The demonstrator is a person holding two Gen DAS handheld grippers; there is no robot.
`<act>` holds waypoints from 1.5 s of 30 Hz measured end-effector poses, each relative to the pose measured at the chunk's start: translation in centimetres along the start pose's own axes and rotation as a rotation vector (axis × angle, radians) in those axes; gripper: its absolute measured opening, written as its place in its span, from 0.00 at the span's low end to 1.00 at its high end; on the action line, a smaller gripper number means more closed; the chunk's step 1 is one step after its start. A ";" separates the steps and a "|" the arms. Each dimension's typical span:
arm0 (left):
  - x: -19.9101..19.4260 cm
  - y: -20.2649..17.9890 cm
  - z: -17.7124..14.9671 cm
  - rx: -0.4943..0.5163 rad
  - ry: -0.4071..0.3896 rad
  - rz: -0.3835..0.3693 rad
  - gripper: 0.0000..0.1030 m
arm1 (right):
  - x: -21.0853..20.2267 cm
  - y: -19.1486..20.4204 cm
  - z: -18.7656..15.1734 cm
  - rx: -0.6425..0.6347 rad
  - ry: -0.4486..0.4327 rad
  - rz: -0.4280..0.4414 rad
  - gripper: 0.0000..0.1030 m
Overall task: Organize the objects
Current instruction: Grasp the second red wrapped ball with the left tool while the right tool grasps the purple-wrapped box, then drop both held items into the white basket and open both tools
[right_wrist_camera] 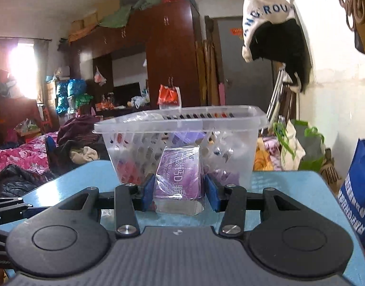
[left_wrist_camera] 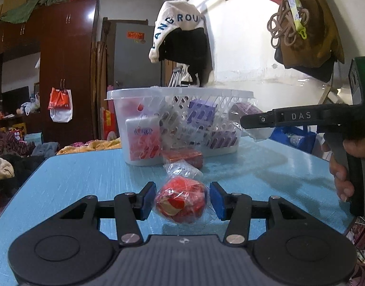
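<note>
Right gripper (right_wrist_camera: 180, 190) holding a purple box (right_wrist_camera: 179, 181) upright, long axis vertical, lower centre of the frame; basket (right_wrist_camera: 180, 121) straight ahead, rim above box level, so up and forward by judgement. Left gripper (left_wrist_camera: 182, 201) wide around a wrapped red ball (left_wrist_camera: 181, 200) on the tabletop (left_wrist_camera: 75, 178), pads (left_wrist_camera: 217, 200) just beside the wrap, contact not clear. Basket contents blurred behind lattice; box base cut off by the gripper body.
</note>
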State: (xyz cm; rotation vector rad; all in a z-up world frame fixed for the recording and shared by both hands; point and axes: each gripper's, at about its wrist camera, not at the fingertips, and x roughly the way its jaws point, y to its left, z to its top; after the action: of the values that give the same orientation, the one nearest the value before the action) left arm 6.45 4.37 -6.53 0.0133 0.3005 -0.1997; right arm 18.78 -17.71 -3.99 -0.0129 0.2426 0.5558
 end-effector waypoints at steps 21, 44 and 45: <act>4.6 1.1 15.7 -0.074 -0.070 0.017 0.51 | 2.1 -1.5 10.2 -0.102 -0.090 -0.035 0.47; 8.2 2.0 16.2 -0.043 0.017 0.109 0.85 | -0.1 -0.8 7.6 -0.120 -0.089 0.000 1.00; 7.1 1.5 15.0 -0.022 0.031 0.096 0.87 | -0.7 -0.5 7.0 -0.125 -0.082 0.003 1.00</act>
State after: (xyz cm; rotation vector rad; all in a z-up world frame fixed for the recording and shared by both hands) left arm 17.78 3.82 5.67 0.0095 0.3317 -0.1008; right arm 20.00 -17.95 2.94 -0.1105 0.1279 0.5724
